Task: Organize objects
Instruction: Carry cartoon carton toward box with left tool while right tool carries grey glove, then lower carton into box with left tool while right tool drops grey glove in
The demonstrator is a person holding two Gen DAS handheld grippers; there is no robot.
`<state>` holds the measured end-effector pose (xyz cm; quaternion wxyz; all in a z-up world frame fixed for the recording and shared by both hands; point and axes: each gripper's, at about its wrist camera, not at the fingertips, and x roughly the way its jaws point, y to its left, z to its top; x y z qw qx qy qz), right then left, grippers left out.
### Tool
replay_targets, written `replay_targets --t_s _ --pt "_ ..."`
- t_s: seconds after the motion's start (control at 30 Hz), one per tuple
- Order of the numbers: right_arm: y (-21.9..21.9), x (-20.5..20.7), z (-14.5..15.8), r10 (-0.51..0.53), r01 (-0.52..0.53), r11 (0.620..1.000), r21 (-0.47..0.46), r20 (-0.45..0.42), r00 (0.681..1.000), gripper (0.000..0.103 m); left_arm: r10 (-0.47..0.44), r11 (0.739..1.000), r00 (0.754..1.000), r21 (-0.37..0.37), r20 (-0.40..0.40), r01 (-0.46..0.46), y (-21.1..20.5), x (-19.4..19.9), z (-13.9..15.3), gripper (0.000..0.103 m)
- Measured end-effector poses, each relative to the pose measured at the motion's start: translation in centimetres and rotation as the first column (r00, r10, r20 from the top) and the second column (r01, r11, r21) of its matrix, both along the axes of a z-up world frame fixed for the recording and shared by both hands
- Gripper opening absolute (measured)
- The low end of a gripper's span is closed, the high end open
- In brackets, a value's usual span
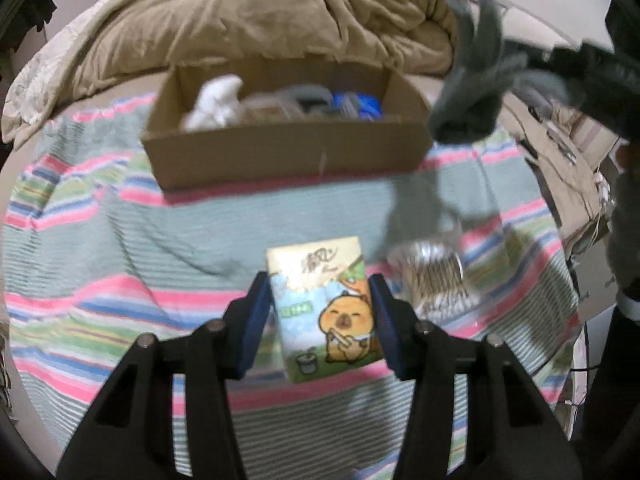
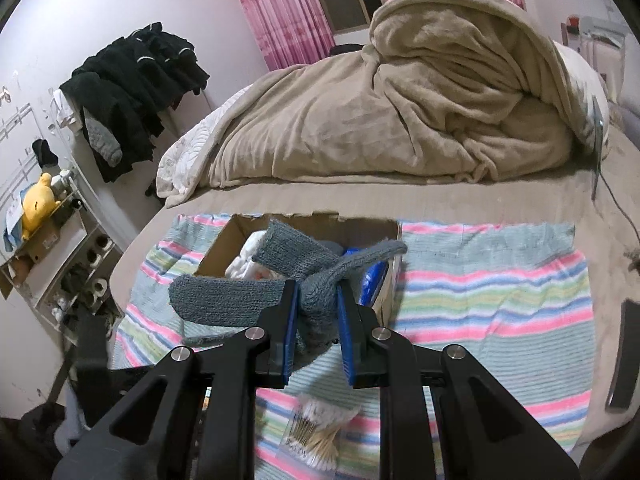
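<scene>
the tissue pack (image 1: 320,304), printed with a cartoon capybara, sits upright between the blue pads of the left gripper (image 1: 320,312), which press on both of its sides, so the jaws are narrowed onto it. it hangs over the striped towel (image 1: 100,240) spread on the bed, in front of the cardboard box (image 1: 280,160). just to its right on the towel lies a clear packet of cotton swabs (image 1: 436,276), blurred in the left wrist view and sharper in the right wrist view (image 2: 320,428).

the grey knit sock (image 2: 316,292) is pinched in the right gripper (image 2: 318,320), whose jaws are closed tight on its bunched middle; its loose ends fan out to the left and toward the box. in the left wrist view the same sock (image 1: 472,84) hangs in the air at the box's right end.

the box (image 2: 224,248) is open-topped and holds a white cloth (image 1: 216,100), something blue (image 1: 360,106) and other items too blurred to name. beyond it a beige blanket (image 2: 400,112) is heaped on the bed, pink curtains (image 2: 280,8) hang behind, and dark clothes (image 2: 132,80) are piled at the left above a shelf with a yellow plush toy (image 2: 38,204).
</scene>
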<state>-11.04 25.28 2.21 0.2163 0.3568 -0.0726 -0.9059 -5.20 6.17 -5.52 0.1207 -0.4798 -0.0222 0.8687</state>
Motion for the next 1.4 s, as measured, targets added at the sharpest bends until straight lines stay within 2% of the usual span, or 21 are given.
replay_targets --t_s 0.2,0.43,0.67,1.03,1.2,1.4 --pt "-0.8 -1.6 0.4 0.0 0.001 0.998 0.069 -0.019 1.0 0.02 0.02 1.0 0.998 0.023 -0.059 -0.018 -2.4 -1.2 2.6 0.051" --pt "-1.2 -3.7 0.2 -0.006 0.008 0.99 0.139 -0.015 1.0 0.02 0.038 0.998 0.994 0.047 -0.101 -0.033 -4.3 -4.0 3.9 0.051" --pt "-2.6 -5.8 -2.1 0.0 -0.004 0.973 0.231 0.02 1.0 0.02 0.042 0.997 0.992 0.062 -0.122 -0.035 -5.8 -7.0 4.1 0.051" --pt "-5.2 -8.9 -5.1 0.006 -0.028 0.958 0.286 0.079 0.997 0.02 0.037 0.995 0.992 0.094 -0.119 -0.026 -6.5 -9.6 3.1 0.051" --pt "-6.1 -10.2 -7.2 0.01 -0.045 0.958 0.284 0.125 0.992 0.02 0.038 0.994 0.993 0.104 -0.114 -0.026 -6.6 -10.5 2.8 0.051" --pt "-6.6 -11.0 -8.3 0.006 -0.043 0.964 0.261 0.141 0.99 0.02 0.023 0.994 0.993 0.105 -0.116 -0.011 -6.1 -11.4 2.6 0.051"
